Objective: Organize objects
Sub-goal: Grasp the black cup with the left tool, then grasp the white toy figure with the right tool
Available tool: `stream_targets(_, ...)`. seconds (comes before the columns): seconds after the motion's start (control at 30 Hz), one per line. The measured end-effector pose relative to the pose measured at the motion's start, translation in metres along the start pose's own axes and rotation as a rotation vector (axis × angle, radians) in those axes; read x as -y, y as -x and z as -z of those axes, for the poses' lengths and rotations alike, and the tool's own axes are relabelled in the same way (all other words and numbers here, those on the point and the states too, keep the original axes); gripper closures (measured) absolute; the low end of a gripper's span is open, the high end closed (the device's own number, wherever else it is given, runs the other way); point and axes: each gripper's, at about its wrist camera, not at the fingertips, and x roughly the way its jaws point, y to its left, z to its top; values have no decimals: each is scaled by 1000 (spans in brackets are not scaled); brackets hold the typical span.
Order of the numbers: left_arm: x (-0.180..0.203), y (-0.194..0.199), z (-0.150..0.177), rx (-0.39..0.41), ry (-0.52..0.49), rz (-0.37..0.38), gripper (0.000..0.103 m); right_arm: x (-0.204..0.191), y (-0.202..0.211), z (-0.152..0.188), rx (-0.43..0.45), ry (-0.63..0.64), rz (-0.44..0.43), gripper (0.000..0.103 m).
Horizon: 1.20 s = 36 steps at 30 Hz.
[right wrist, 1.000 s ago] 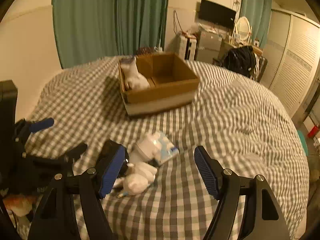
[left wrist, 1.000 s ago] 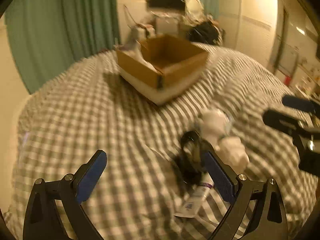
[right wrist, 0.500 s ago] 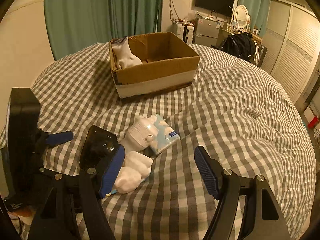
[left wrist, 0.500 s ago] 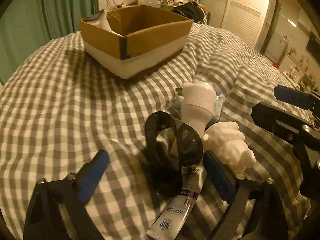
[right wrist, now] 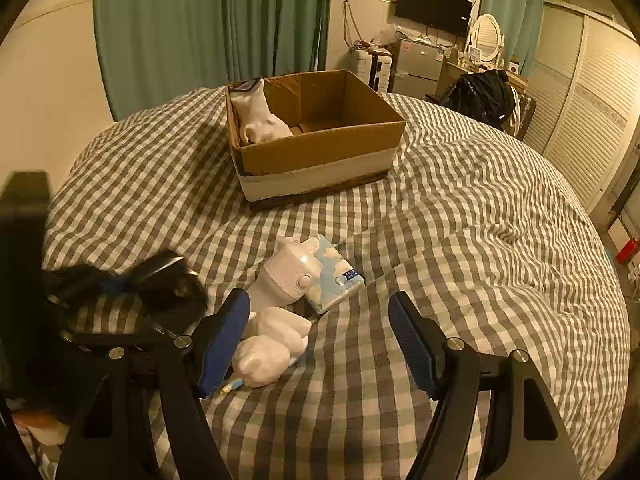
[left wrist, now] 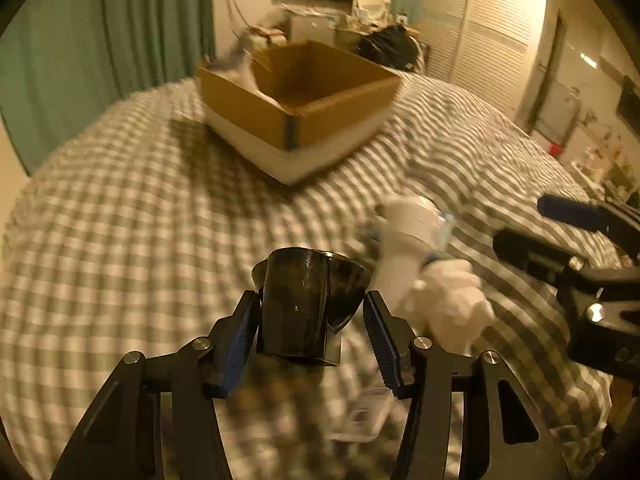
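Note:
My left gripper is shut on dark sunglasses and holds them above the checked bed cover. In the right wrist view it shows blurred at the left. A cardboard box stands further back, with a white soft item in its left corner. A white bottle-shaped item, a blue tissue pack and a white plush hand lie together on the cover. My right gripper is open and empty just right of the plush hand. A tube lies below the left gripper.
The checked bed cover fills the area. Green curtains hang behind. A TV, a small fridge and a chair with a black bag stand at the back right. Louvred wardrobe doors are at the right.
My left gripper has closed on the sunglasses and lifted them off the cover. The right gripper has stayed open and shifted little.

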Motion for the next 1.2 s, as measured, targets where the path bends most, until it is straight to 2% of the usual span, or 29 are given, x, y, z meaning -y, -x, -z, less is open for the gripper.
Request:
stream_targets(0.13,-10,6,-1,25,-6,-70,48,-12,-9,2,-26,16,-25,31)
stream_targets(0.27,-17,8,2,30,-5,-88,48,-32,-33,11,-101,56,-44,31)
stream_targets(0.33,-18,6,3,28,-3,-88,48,-40,-45,18,-130,74,-38,36)
stream_targets(0.4,-17,5,3,26,-1,-87,48,-43,-56,23,-167,88,-26,50)
stream_targets(0.57,-18,6,3,24,2,-85,48,-40,-61,27,-186,78,-30,51)
stream_targets(0.97,-25,35,7,35,35,-113,49,-45,-7,10,-45,106,-34,51)
stream_targets(1.2,-23,61,-8,79,35,-103,50,-45,33,-11,59,118,-52,51)
